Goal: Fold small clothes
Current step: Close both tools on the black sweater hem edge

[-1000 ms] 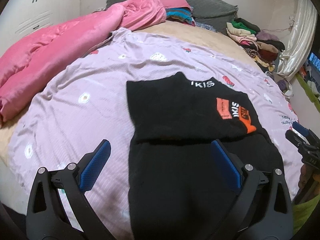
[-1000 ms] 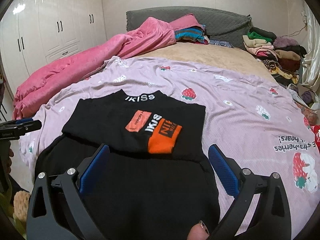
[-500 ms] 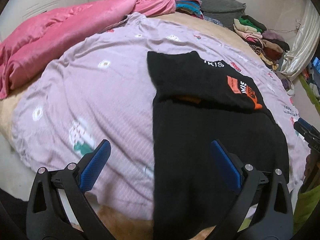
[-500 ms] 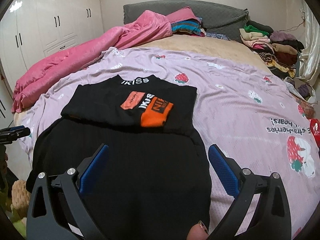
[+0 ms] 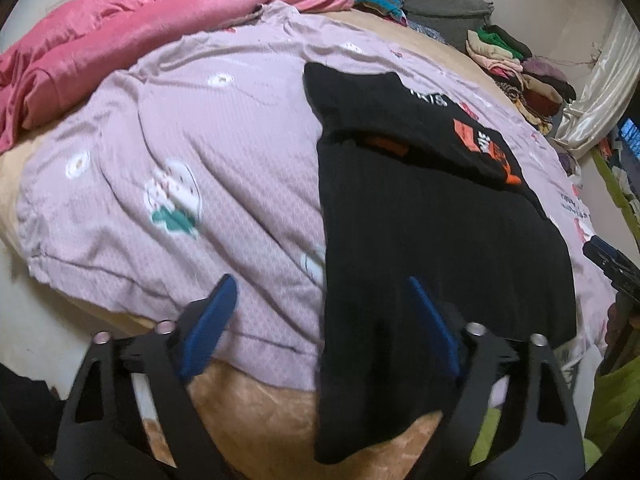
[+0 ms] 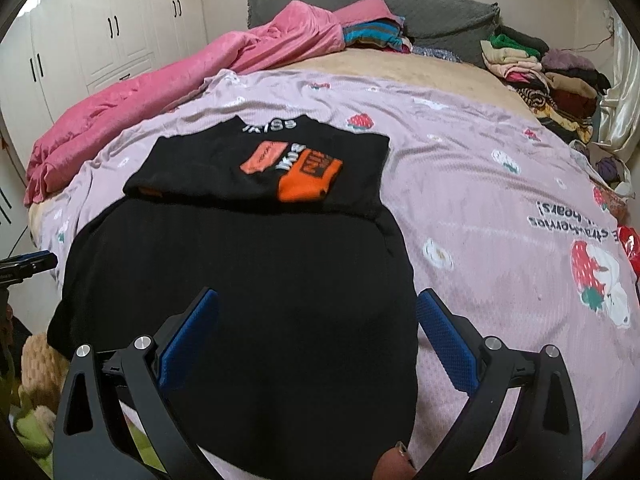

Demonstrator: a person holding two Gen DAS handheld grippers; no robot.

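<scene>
A black shirt (image 5: 432,240) with orange and white print lies on the lilac sheet (image 5: 200,128), its top part folded over toward me. Its bottom hem hangs over the bed's near edge. It also shows in the right wrist view (image 6: 248,272). My left gripper (image 5: 320,304) is open and empty, above the shirt's left bottom corner. My right gripper (image 6: 316,316) is open and empty, above the shirt's lower right part. The right gripper's tip (image 5: 612,264) shows at the right edge of the left wrist view, and the left gripper's tip (image 6: 28,266) at the left edge of the right wrist view.
A pink blanket (image 6: 160,88) lies along the bed's left side. A grey headboard cushion (image 6: 436,12) and stacked folded clothes (image 6: 540,68) sit at the far end. White wardrobes (image 6: 80,40) stand at the left. A strawberry-print lilac sheet (image 6: 500,208) covers the bed.
Both grippers have pulled back toward the bed's near edge and lower over the shirt's hem. The shirt's lower part now drapes over the edge. Both stay open.
</scene>
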